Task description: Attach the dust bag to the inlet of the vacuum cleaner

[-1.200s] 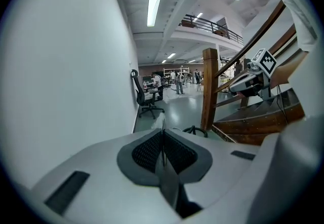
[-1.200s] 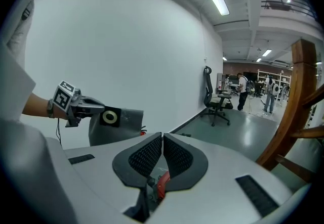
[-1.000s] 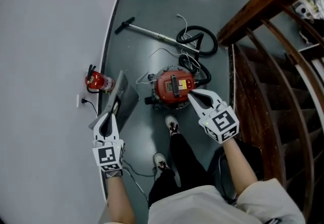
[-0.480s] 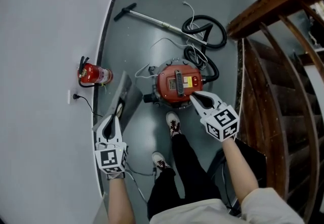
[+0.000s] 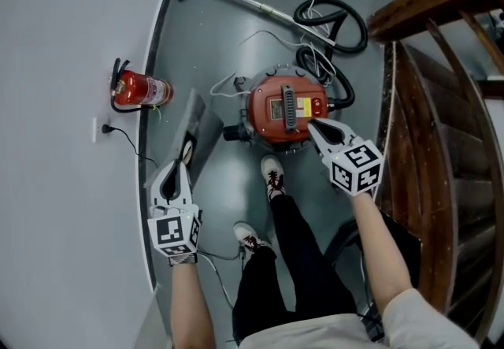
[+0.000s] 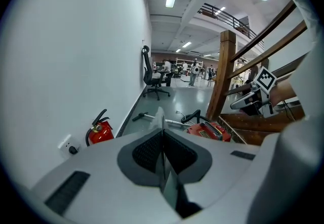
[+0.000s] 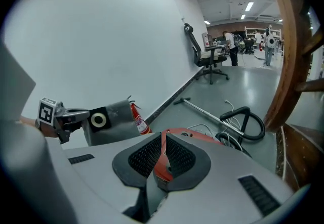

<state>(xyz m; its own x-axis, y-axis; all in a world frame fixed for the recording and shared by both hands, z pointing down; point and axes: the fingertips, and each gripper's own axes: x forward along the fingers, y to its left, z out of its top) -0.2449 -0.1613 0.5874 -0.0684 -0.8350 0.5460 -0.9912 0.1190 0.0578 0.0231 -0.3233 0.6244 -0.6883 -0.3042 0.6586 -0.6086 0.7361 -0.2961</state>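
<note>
One flat grey dust bag (image 5: 198, 133) beside round red vacuum cleaner (image 5: 287, 107).

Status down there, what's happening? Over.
Left claw shut on dust bag. Right claw shut, empty, by red vacuum. Bag not yet attached. Hose lies behind vacuum.

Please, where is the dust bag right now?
The dust bag is left in the head view, clamped in the left gripper, between the fire extinguisher and the red vacuum cleaner.
</note>
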